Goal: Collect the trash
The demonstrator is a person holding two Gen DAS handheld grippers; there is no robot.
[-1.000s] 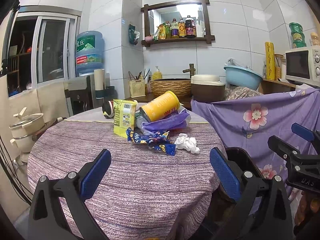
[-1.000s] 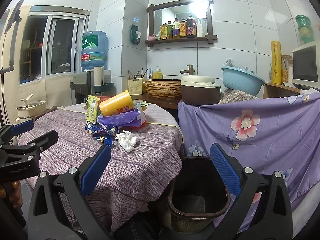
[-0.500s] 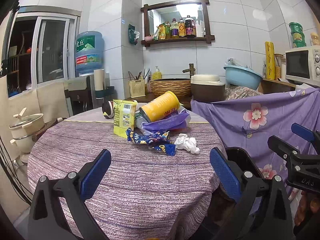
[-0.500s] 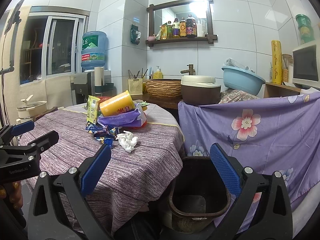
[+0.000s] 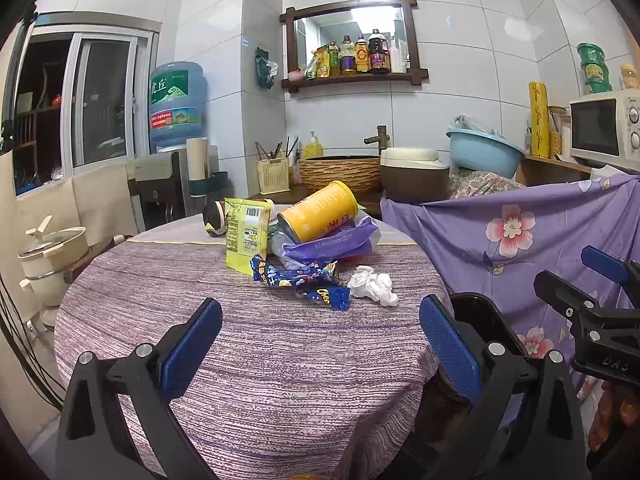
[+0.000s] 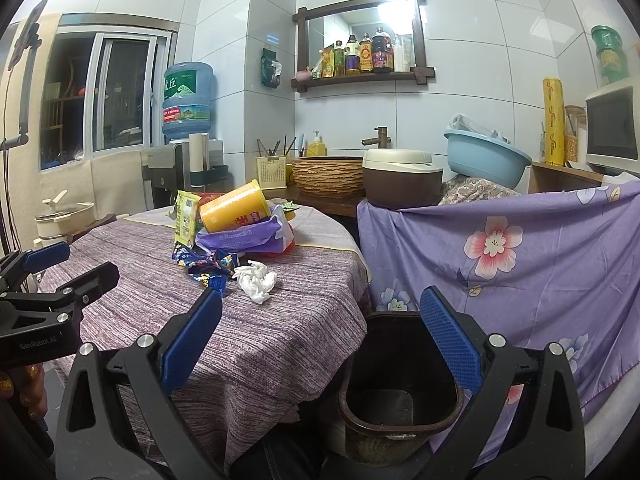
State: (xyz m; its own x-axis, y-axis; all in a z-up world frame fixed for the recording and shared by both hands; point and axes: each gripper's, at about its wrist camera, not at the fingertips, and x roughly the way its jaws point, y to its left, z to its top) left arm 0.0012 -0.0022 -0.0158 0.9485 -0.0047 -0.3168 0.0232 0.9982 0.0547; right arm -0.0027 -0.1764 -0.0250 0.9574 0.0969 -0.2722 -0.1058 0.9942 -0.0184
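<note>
A pile of trash lies on the round table [image 5: 248,360]: a yellow can [image 5: 318,212] on a purple plastic bag [image 5: 332,242], a yellow-green snack bag [image 5: 245,232], blue wrappers [image 5: 304,278] and a crumpled white tissue [image 5: 372,284]. The same pile shows in the right wrist view, with the tissue [image 6: 256,280] nearest. A dark trash bin [image 6: 400,384] stands on the floor right of the table. My left gripper [image 5: 320,344] is open and empty over the table's near side. My right gripper [image 6: 320,340] is open and empty, above the bin and table edge.
A purple flowered cloth [image 6: 520,248] hangs to the right of the bin. Behind the table are a counter with a woven basket [image 5: 340,172], a rice cooker [image 6: 400,184], a blue basin [image 6: 484,156] and a water dispenser [image 5: 176,128]. A pot [image 5: 52,252] stands at left.
</note>
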